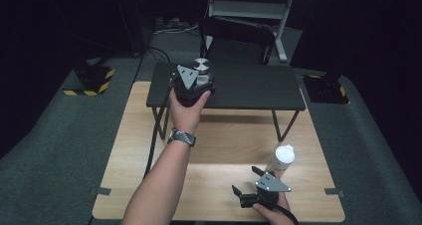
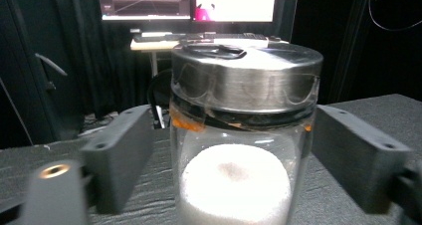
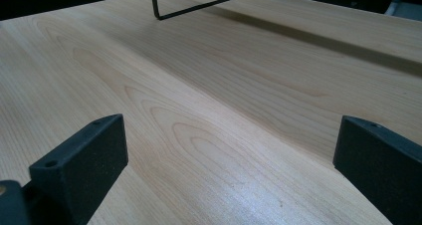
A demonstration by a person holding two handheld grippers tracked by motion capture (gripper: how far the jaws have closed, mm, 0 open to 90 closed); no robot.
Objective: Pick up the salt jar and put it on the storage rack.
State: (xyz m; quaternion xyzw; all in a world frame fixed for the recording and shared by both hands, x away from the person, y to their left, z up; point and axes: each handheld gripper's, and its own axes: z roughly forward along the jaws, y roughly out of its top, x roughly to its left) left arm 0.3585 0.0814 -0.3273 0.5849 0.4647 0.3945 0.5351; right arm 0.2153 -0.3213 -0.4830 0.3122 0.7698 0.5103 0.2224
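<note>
The left gripper [image 1: 195, 81] reaches out over the near edge of the black shelf [image 1: 249, 88], a small raised stand on the wooden table [image 1: 219, 135], and brackets a glass jar [image 2: 238, 150] that stands upright on the shelf's dark textured top. In the left gripper view the jaws stand apart on either side of the jar, each with a sliver of gap to the glass, so the pads do not press on it and the jar stands free between them. The jar has a wide brushed metal lid [image 2: 246, 73] with a flat ring on top, an orange seal just under the lid, and a white powder filling its lower part. From the high view the lid shows as a round silver disc just past the gripper's grey plate. The right gripper [image 1: 248, 181] lies low at the near edge of the table, held in the person's right hand, its jaws spread wide over bare wood with nothing between them. A white-capped bottle [image 1: 281, 158] stands upright just beyond it, near the right gripper but clear of its jaws. A black chair [image 1: 238, 38] stands behind the shelf.
</note>
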